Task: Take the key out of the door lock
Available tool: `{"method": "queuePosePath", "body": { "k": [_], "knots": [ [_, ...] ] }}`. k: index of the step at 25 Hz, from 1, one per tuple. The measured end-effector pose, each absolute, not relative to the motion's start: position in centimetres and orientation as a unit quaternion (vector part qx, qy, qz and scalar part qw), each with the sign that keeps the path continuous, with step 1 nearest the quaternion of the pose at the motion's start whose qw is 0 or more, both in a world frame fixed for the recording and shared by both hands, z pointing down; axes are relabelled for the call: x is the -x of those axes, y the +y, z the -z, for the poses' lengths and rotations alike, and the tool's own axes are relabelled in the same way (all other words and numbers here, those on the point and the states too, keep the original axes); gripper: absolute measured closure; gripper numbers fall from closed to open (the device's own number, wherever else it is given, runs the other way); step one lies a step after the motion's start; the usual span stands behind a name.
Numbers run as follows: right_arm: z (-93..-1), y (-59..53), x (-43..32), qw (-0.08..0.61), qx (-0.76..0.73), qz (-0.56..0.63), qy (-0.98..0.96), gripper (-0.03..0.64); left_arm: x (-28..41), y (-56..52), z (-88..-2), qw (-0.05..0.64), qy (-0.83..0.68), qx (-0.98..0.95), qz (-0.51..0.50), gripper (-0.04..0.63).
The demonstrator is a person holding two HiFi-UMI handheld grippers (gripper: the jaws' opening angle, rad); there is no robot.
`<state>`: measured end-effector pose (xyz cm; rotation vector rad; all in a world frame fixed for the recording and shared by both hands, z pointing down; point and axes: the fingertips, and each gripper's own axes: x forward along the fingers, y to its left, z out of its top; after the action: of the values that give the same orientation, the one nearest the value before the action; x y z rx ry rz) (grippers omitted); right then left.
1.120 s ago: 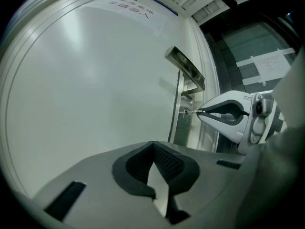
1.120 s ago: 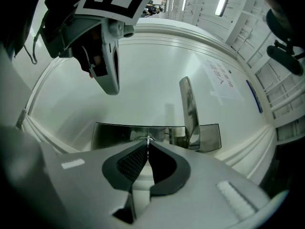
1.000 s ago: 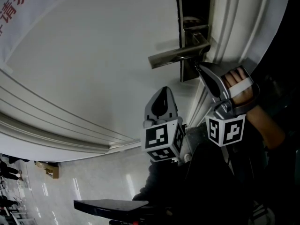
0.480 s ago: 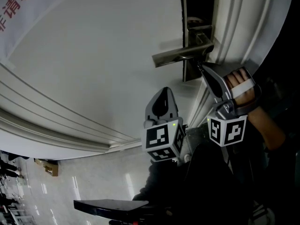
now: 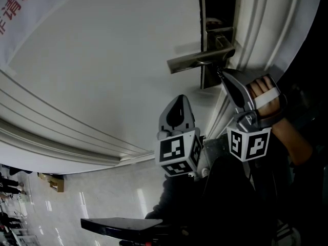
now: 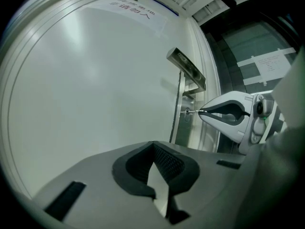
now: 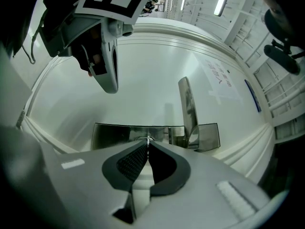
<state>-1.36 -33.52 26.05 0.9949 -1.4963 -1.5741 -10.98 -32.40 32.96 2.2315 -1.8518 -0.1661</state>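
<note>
The thin metal key (image 7: 148,138) stands in the dark lock plate (image 7: 114,135) of the white door (image 5: 102,65), just under the lever handle (image 5: 197,61). My right gripper (image 5: 219,72) is shut on the key's head, tips against the plate. In the left gripper view the key (image 6: 191,112) shows as a short pin between the right gripper's tips (image 6: 202,112) and the lock plate (image 6: 182,109). My left gripper (image 5: 176,102) hangs back from the door, below and left of the handle, jaws shut on nothing.
The lever handle (image 7: 188,109) juts out just right of the key in the right gripper view. Raised door mouldings (image 5: 61,132) run along the panel. A notice with red characters (image 5: 20,4) is stuck to the door. A glossy tiled floor (image 5: 102,201) lies below.
Nothing has visibly moved apart from a small shift of the head view; the right gripper stays shut on the key at the lock.
</note>
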Motion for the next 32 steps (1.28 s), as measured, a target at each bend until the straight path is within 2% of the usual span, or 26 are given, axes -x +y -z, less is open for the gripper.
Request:
{"method": "queuePosePath", "body": {
  "k": [32],
  "knots": [
    [-26.08,-33.45,1.34,0.366,-0.388,0.613,-0.583,0.604,10.79,-32.55,-33.35,0.129,-0.631,-0.763,0.053,0.595]
  ]
}}
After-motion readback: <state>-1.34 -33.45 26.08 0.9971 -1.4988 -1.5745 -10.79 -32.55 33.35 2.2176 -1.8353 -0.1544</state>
